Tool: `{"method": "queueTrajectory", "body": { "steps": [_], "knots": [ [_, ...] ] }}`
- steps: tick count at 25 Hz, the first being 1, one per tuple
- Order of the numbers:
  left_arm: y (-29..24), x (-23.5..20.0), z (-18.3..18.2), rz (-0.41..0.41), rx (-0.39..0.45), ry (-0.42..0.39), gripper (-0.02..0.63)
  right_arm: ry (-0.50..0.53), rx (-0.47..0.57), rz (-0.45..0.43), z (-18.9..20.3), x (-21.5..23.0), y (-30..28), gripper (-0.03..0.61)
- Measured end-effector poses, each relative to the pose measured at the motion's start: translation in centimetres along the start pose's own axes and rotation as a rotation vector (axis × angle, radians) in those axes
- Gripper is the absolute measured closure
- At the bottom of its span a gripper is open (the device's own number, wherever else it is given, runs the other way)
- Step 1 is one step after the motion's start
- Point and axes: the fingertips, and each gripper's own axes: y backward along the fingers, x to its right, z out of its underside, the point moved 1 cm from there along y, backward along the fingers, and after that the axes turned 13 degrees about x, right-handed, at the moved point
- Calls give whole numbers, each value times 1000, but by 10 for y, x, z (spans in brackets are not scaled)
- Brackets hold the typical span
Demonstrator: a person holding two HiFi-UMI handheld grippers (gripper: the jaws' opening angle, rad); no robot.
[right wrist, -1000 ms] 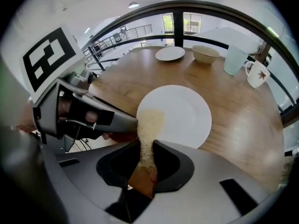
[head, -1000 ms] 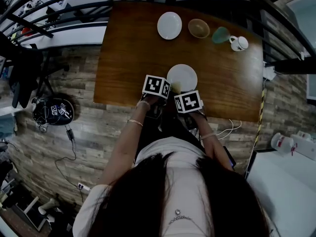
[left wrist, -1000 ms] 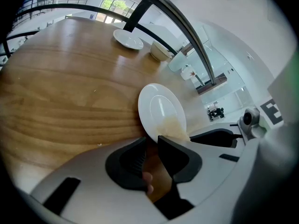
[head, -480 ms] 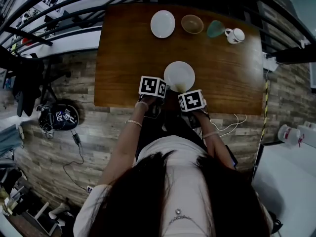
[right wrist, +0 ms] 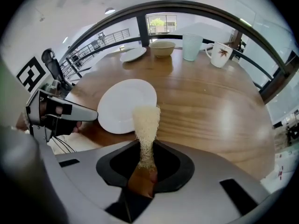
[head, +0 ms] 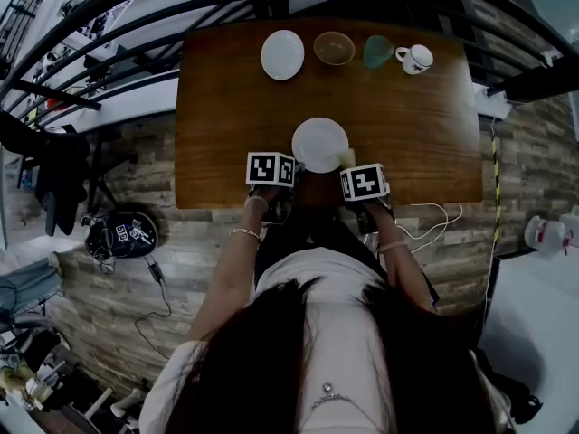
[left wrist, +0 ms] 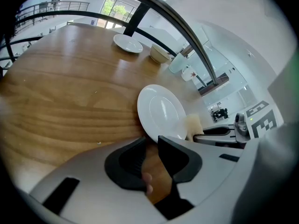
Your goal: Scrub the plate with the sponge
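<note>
A white plate [head: 319, 145] lies near the front edge of the wooden table [head: 226, 107]. My left gripper [head: 289, 170] is at the plate's near left rim. In the left gripper view the plate [left wrist: 161, 112] has its rim running in between the jaws of the left gripper [left wrist: 149, 146], which are shut on it. My right gripper [head: 349, 166] is shut on a pale, fibrous sponge [right wrist: 146, 125]. The sponge stands up from the right gripper [right wrist: 145, 157] and its tip rests at the right near edge of the plate [right wrist: 124, 104].
Along the table's far edge stand a small white plate [head: 282, 54], a bowl [head: 334, 49], a green cup [head: 378, 51] and a white mug [head: 414, 58]. A dark railing runs behind the table. Cables lie on the floor at the right.
The sponge has slid rightward along the plate's near edge with the right gripper. The left gripper has stayed at the plate's left rim. The head camera has shifted.
</note>
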Motion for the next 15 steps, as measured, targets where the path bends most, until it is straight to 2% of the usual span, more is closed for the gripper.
{"method": "queueTrajectory", "body": {
  "steps": [5,10,15],
  "knots": [
    [1,4,-3,-7,6,-7,525,-51,25,46,3,22,9,477],
    [0,4,-1,-16,1,-29,525,-83,56,45,8,26,16,477],
    [1,9,1,-38,9,-114,525,-99,92,34,10,30,27,477]
  ]
}}
